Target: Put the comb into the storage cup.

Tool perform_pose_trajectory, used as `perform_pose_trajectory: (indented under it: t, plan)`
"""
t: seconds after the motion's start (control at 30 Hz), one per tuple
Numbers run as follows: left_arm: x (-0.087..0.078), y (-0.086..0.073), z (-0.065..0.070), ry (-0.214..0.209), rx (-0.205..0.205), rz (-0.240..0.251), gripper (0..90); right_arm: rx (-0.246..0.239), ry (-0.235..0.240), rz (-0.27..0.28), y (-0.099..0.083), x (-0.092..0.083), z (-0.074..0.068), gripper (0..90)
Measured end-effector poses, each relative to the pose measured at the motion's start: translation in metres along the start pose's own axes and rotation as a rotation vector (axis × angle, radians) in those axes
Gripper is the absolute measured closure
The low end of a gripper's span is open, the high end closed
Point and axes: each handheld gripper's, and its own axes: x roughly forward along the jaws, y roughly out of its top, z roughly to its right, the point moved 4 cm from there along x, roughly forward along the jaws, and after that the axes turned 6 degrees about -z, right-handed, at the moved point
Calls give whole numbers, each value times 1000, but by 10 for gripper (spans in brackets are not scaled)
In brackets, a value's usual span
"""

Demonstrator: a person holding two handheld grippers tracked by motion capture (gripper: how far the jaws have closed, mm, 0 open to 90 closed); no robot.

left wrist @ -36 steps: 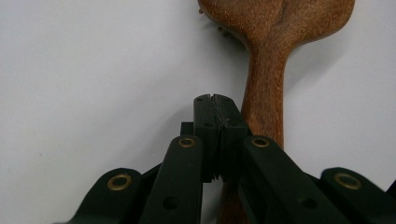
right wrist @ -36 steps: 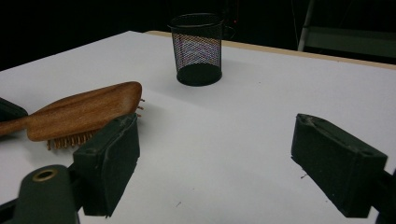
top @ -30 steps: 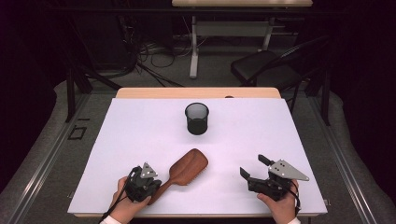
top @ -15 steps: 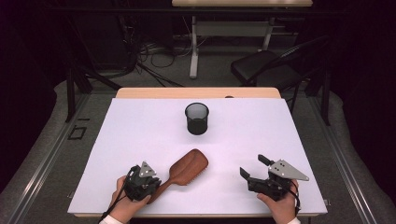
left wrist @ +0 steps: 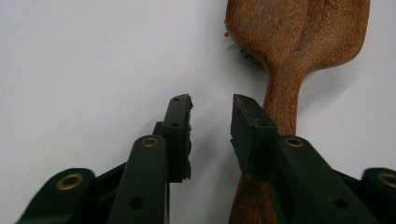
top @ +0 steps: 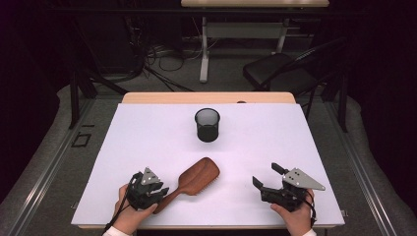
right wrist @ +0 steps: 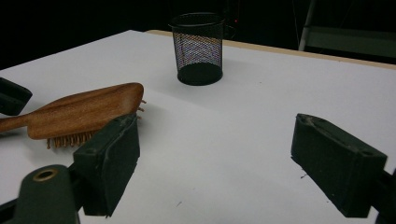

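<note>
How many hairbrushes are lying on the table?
1. The hairbrush lies bristles down on the table's near left part, its handle beside the left gripper. None seems hidden.

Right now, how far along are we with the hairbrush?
Early stage. The wooden hairbrush lies bristles down on the white table, nothing lifted. In hand: the left gripper sits at the handle, its jaws have just been opening, and the handle lies beside one finger, not between them, so no grip. The right gripper waits open and empty. Left, as a guess: regrasp the handle and carry the brush to the mesh cup.
</note>
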Motion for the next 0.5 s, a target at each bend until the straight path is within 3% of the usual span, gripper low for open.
perform_pose_trajectory:
  t: [0.27, 0.5]
  plan:
    - [-5, 1, -3, -19, -20, 28, 502, 3, 1, 0, 0, 0, 0, 151]
    - [-11, 3, -2, -34, -32, 48, 438, 3, 0, -1, 0, 0, 0, 151]
